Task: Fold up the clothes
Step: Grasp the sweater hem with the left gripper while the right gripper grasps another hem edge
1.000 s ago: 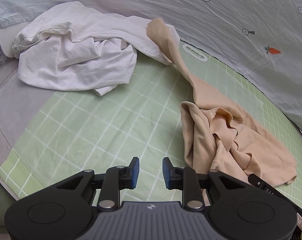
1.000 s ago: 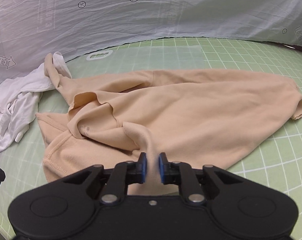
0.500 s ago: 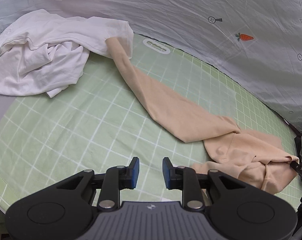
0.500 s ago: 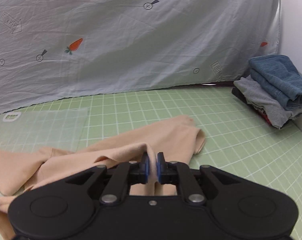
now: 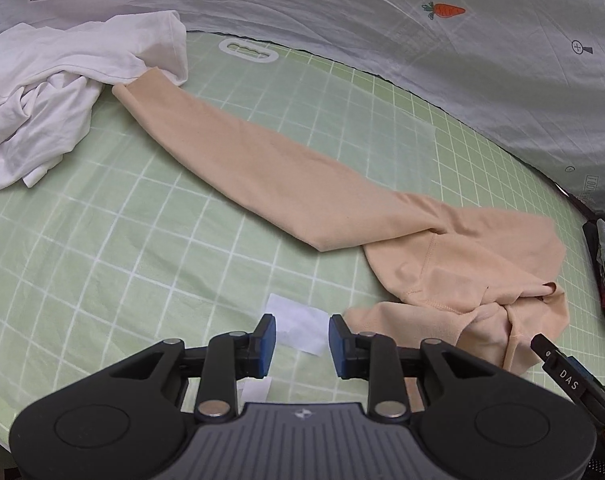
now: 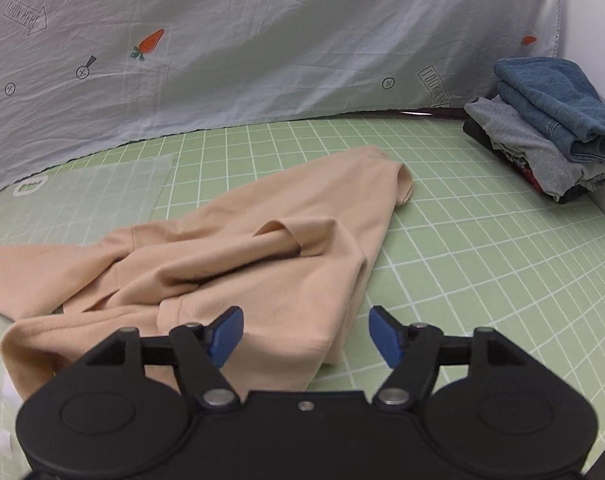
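White shirt [image 5: 58, 92]: lay crumpled at the mat's far left corner, one hem draped over the end of the tan sleeve.
Tan top [image 5: 454, 264]: lay on the green mat [image 5: 122, 248], one long sleeve stretched flat toward the white shirt, the body bunched near the right front edge; not folded.
Left tongs [image 5: 301, 340]: hovered low over the mat's front edge, jaws partly apart, nothing between them; a white paper slip [image 5: 298, 322] lay just beyond the tips.
Right tongs [image 6: 304, 334]: jaws spread wide, empty, poised over the tan top's [image 6: 238, 268] near hem.
Folded pile [image 6: 550, 128]: jeans on grey cloth, stacked at the mat's far right corner by the wall.
Step in hand: judged to be laying the tan top out flat, since its body was rumpled and doubled over itself.
Next move: likely calls for a pinch on a hem or shoulder edge and a pull to smooth the body.
Hard to make out: second sleeve's full run under the folds; the white shirt's left part, cut off in the left view; lower garments in the pile.
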`<state>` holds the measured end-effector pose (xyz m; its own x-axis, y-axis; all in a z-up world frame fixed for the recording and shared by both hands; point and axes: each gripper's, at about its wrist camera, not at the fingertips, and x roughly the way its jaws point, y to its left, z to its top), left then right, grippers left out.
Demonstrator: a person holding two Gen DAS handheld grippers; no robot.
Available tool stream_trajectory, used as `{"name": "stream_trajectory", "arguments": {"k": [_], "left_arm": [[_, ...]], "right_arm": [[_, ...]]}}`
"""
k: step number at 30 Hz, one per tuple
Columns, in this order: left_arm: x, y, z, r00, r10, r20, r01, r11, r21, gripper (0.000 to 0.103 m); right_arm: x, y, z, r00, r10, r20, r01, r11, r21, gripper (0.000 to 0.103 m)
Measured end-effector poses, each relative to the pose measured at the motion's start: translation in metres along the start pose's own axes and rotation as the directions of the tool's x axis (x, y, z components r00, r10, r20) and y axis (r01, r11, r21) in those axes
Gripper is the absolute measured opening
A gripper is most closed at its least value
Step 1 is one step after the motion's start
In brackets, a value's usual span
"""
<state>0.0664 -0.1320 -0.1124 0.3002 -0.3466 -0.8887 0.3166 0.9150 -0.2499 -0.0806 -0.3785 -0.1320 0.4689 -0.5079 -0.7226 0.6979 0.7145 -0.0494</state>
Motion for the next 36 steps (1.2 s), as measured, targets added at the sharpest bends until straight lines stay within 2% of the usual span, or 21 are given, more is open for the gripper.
{"name": "stream_trajectory", "arguments": {"k": [8,11,13,14,17,20,26,34,36], "left_arm": [[0.012,0.001,0.017,1.000,-0.002,-0.028,0.005,0.997,0.073,0.034],[0.018,-0.002,0.025,0.999,-0.009,-0.033,0.012,0.996,0.090,0.037],[0.023,-0.005,0.030,0.999,-0.013,-0.037,0.017,0.995,0.100,0.037],[0.025,-0.007,0.031,0.999,-0.017,-0.041,0.021,0.994,0.107,0.037],[0.029,-0.013,0.030,0.998,-0.028,-0.059,0.035,0.992,0.119,0.037],[0.033,-0.019,0.025,0.996,-0.040,-0.078,0.049,0.992,0.114,0.037],[0.042,-0.031,0.018,0.993,-0.077,-0.090,0.081,0.996,0.038,0.037],[0.058,-0.049,0.008,0.983,-0.144,-0.115,0.131,0.985,-0.114,0.038],[0.063,-0.053,0.005,0.980,-0.161,-0.119,0.143,0.978,-0.151,0.038]], "right_arm": [[-0.001,0.035,-0.016,0.998,0.050,-0.025,-0.051,0.997,-0.057,0.079],[0.006,0.043,-0.018,0.999,0.006,-0.041,-0.010,0.996,-0.089,0.076],[0.008,0.040,-0.017,0.999,-0.035,-0.034,0.031,0.995,-0.093,0.064],[0.008,0.038,-0.017,0.998,-0.055,-0.028,0.052,0.994,-0.092,0.052],[0.002,0.016,-0.010,0.992,-0.125,0.014,0.126,0.991,-0.034,0.040],[-0.001,-0.006,-0.005,0.985,-0.169,0.038,0.169,0.986,0.011,0.018],[-0.001,-0.048,0.000,0.979,-0.199,0.052,0.196,0.979,0.056,0.011],[-0.001,-0.104,0.008,0.969,-0.239,0.068,0.230,0.966,0.116,0.012],[0.002,-0.114,0.009,0.971,-0.229,0.070,0.222,0.970,0.101,0.012]]}}
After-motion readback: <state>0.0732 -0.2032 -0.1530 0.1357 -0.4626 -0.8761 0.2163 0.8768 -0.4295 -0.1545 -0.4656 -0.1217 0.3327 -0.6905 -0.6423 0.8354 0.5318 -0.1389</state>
